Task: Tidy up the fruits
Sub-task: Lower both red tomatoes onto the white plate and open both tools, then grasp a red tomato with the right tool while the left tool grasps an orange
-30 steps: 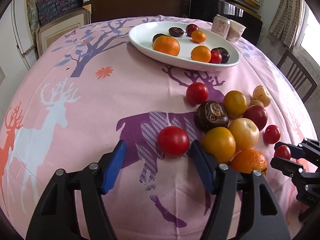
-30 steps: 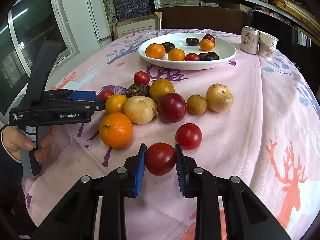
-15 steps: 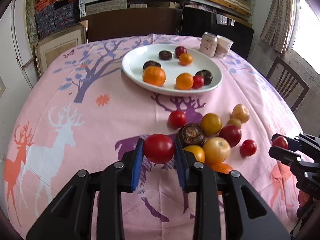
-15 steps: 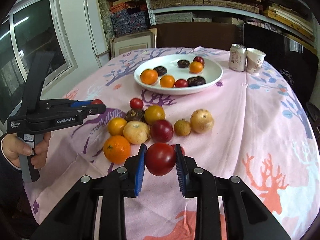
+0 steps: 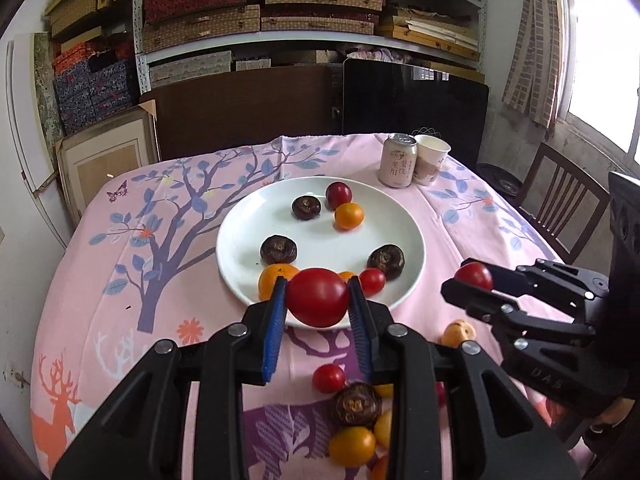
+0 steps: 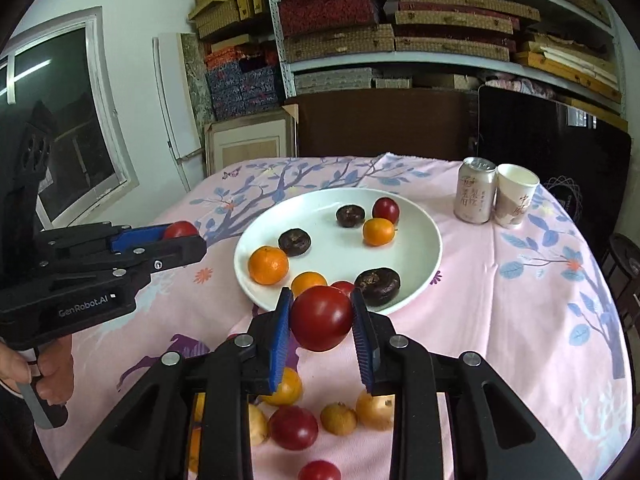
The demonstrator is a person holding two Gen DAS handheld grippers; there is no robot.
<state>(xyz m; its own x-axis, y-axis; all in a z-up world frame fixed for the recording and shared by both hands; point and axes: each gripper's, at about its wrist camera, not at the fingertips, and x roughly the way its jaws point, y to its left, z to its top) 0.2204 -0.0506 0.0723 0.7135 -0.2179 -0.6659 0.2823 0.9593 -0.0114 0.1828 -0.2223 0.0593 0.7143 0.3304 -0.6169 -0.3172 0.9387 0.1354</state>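
Aloft over the pink tablecloth, two hand-held grippers each pinch a red tomato near the white plate

Seen from its own camera, the left gripper (image 5: 318,300) has its blue pads clamped on a large red tomato (image 5: 318,297) above the plate's (image 5: 320,240) near rim, while the right gripper (image 6: 321,318) squeezes a second tomato (image 6: 321,317) over the same near edge, just right of its partner. On the plate lie two oranges, a small tangerine, three dark brown water chestnuts and two small red fruits. Loose fruit (image 6: 294,427) is clustered on the tablecloth (image 6: 520,320) toward the table's near edge, beneath both tools. A drink can (image 6: 475,190) and a paper cup (image 6: 515,195) stand touching at the table's far right corner. A person's hand (image 6: 52,372) grips the left tool's handle
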